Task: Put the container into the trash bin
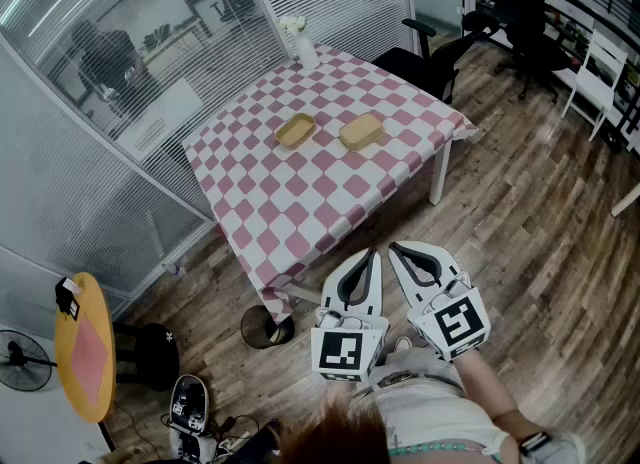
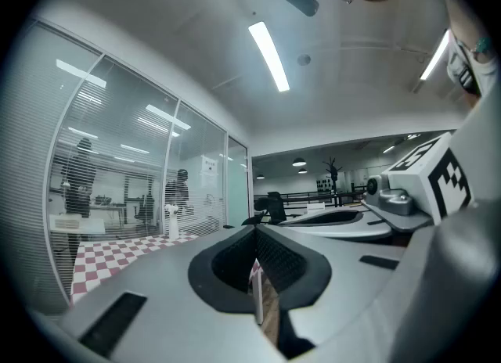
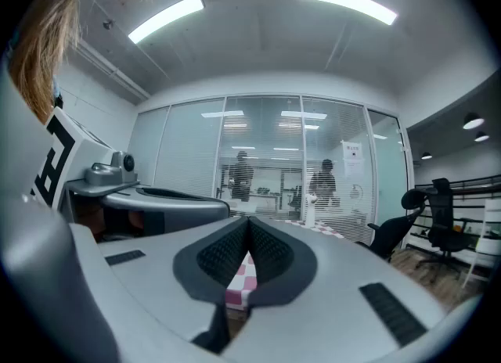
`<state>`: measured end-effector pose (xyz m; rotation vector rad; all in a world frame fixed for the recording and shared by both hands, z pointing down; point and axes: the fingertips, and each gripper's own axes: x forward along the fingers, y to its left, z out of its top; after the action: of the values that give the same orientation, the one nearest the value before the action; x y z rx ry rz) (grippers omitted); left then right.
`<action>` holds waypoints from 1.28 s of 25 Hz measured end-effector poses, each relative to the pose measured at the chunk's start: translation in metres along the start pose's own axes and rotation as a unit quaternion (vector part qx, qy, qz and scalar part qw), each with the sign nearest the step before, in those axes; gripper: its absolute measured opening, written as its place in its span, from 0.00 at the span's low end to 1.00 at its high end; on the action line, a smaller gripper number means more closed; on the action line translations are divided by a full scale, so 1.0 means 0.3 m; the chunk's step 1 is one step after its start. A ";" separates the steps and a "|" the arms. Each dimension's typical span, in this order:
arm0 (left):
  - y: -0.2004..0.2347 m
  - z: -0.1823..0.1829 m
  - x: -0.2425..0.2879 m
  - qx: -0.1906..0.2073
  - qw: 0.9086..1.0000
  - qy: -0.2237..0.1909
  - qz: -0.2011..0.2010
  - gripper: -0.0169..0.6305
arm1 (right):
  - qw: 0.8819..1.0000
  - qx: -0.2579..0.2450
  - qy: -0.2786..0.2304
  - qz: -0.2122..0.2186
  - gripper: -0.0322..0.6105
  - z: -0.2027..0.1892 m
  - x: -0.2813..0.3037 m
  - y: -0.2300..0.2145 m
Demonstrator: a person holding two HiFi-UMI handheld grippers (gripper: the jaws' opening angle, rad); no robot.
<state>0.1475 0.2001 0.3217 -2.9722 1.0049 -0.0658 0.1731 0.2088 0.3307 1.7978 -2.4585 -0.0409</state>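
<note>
Two tan containers [image 1: 295, 130] [image 1: 361, 132] lie side by side on a table [image 1: 300, 202] with a pink-and-white checked cloth. A small black trash bin [image 1: 267, 326] stands on the wooden floor by the table's near corner. Both grippers are held level in front of the person, well short of the table and apart from the containers. My left gripper [image 1: 371, 252] [image 2: 255, 228] has its jaws shut with nothing between them. My right gripper [image 1: 394, 248] [image 3: 249, 219] sits close beside it, also shut and empty. Neither gripper view shows the containers or the bin.
A white vase with flowers [image 1: 300, 47] stands at the table's far edge. A glass partition [image 1: 120, 72] runs along the left. Black office chairs [image 1: 430, 57] stand behind the table. A round yellow side table [image 1: 85, 347] and a fan [image 1: 20, 360] are at the lower left.
</note>
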 end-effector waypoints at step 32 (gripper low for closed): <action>0.334 -0.050 0.573 -0.033 0.996 -0.005 -0.081 0.04 | 0.997 0.003 0.005 -0.079 0.04 -0.040 0.506 -0.431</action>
<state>0.2226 0.0165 0.3416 -3.1047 0.7765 -0.0172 0.2513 0.0254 0.3417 1.9853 -2.3063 -0.0356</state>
